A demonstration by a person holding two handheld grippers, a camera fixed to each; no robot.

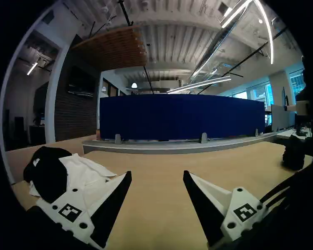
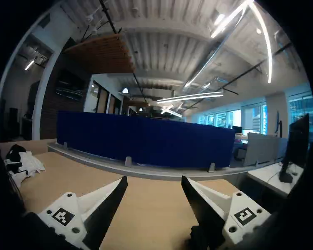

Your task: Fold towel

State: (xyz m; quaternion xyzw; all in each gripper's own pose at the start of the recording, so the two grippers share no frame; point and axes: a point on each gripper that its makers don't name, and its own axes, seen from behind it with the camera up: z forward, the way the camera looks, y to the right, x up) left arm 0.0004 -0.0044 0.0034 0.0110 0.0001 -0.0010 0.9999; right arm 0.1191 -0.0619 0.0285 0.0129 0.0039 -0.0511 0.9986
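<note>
left gripper view: the left tool (image 1: 157, 172) stands wide open with nothing between its fingers. each finger is a white plastic wedge with a black inner face that narrows to a point, and each carries a square black and white marker (image 1: 69, 211). the marker is only a pattern, no writing can be read. the towel (image 1: 86, 168) is a white, wrinkled cloth in a loose heap on the pale, smooth wooden surface (image 1: 165, 160), at the left, just behind the left finger. a black cloth (image 1: 48, 173) lies on its left part and hides it there. behind stands a long blue partition (image 1: 177, 116) with a matte face. a dark object (image 1: 294, 154) at the right edge is too dim to make out.

right gripper view: the right tool (image 2: 154, 178) is of the same shape and also wide open and empty. the towel (image 2: 27, 164) is far at the left edge, small and partly cut off. at the right, a dark monitor (image 2: 298, 141) is seen from the side.
</note>
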